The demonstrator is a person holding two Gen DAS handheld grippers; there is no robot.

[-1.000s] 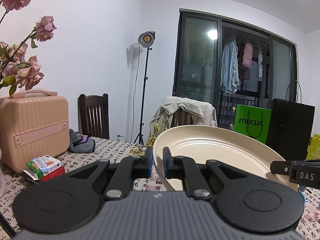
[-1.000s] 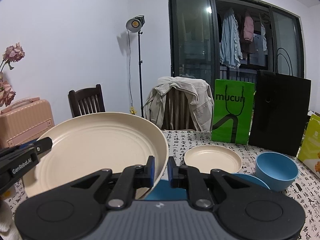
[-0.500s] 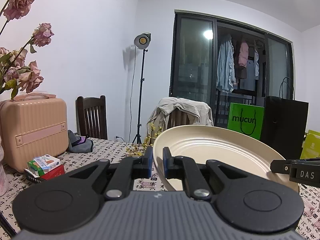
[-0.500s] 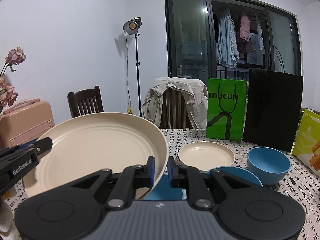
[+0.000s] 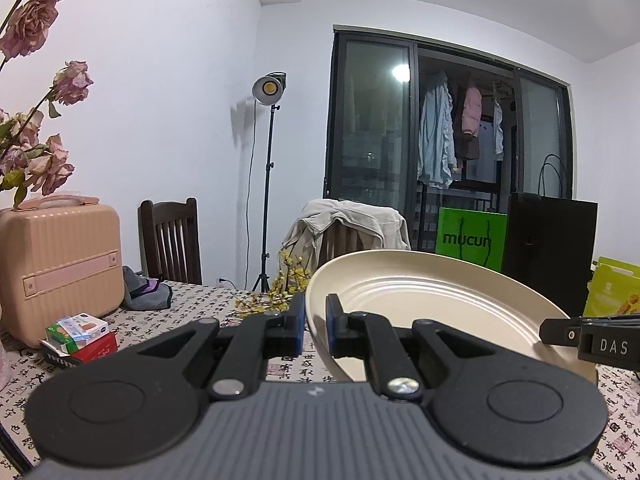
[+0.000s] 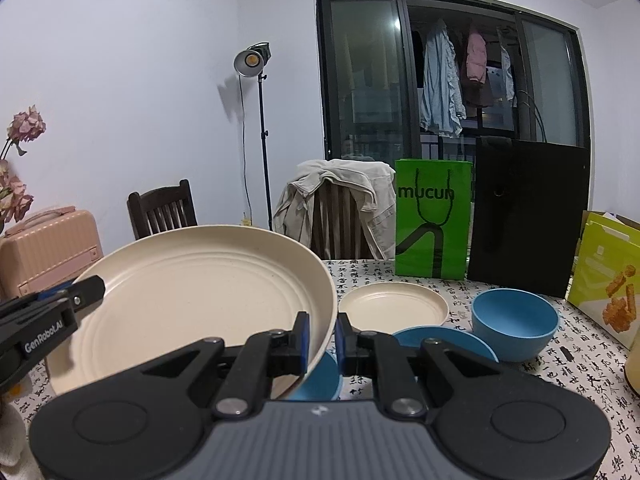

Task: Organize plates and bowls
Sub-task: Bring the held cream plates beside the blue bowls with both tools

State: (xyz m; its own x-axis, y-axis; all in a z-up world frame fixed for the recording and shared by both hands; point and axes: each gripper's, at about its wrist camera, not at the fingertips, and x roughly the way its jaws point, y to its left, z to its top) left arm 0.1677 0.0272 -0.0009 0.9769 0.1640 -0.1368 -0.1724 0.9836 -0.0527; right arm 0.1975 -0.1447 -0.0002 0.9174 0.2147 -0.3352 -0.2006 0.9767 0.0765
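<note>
i have the large cream plate (image 6: 200,292) held off the table between both tools: my left gripper (image 5: 315,326) is clamped on its rim at the lower centre of the left wrist view, and my right gripper (image 6: 322,338) is clamped on the opposite rim at the lower centre of the right wrist view. the plate fills the lower left of the right view, tilted, with its near edge above a blue bowl (image 6: 320,380). just right of centre on the patterned tablecloth (image 6: 592,364) i see a small cream plate (image 6: 394,306), a blue plate (image 6: 444,340) in front of it, and a second blue bowl (image 6: 514,318) further right. a green bag (image 6: 434,220) and a black bag (image 6: 528,216) stand behind them.
</note>
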